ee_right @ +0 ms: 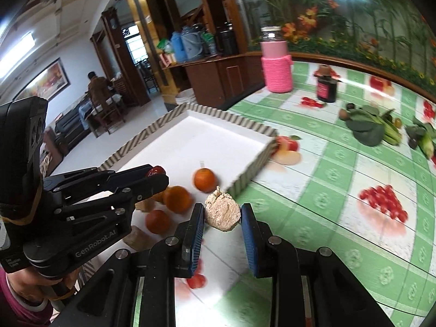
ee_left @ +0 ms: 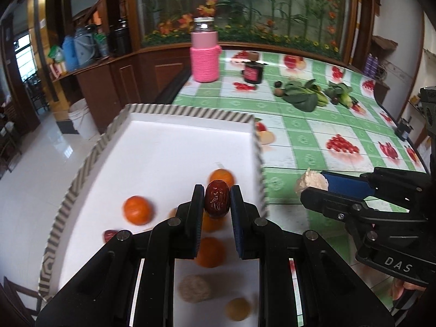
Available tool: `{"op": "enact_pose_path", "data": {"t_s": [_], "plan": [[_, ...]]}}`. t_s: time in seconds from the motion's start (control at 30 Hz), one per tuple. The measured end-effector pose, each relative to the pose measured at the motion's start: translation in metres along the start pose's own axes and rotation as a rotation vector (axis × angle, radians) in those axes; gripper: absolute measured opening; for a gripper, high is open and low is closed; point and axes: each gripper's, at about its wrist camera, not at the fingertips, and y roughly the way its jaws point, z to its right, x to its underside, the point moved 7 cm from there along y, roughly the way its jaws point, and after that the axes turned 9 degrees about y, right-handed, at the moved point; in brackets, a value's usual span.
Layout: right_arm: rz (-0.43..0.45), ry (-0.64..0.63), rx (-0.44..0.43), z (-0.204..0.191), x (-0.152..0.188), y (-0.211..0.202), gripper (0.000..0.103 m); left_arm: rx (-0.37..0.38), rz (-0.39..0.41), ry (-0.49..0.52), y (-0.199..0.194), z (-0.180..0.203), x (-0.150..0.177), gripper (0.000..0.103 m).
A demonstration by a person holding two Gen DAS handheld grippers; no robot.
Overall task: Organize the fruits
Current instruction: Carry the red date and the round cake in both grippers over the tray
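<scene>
A green-checked tablecloth (ee_left: pixel 313 136) with printed fruit fills the right half of both views. On it, at centre left, sits a white tray (ee_left: pixel 169 147) with a striped rim, holding several oranges (ee_left: pixel 137 209) and blurred brownish lumps near the bottom of the frame. At the bottom centre of the left wrist view, the left gripper (ee_left: pixel 217 200) is pinched shut on a dark red date (ee_left: pixel 217 199), which stands upright between the fingertips above the tray's right part. In the right wrist view, the right gripper (ee_right: pixel 222 214) is clamped on a pale, rough lump (ee_right: pixel 222 214) squeezed between the blue pads, over the tray's near corner.
</scene>
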Motion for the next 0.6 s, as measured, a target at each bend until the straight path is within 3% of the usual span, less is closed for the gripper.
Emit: {"op": "enact_pose_path", "data": {"t_s": [0.33, 0.6], "plan": [[-0.056, -0.066, -0.019, -0.038, 0.004, 0.029, 0.027, -0.037, -0.013, -0.048, 0.0, -0.035, 0.023, 0.018], [-0.09, -0.084, -0.024, -0.044, 0.009, 0.043, 0.027, -0.04, -0.024, -0.066, 0.004, -0.041, 0.031, 0.018]]}}
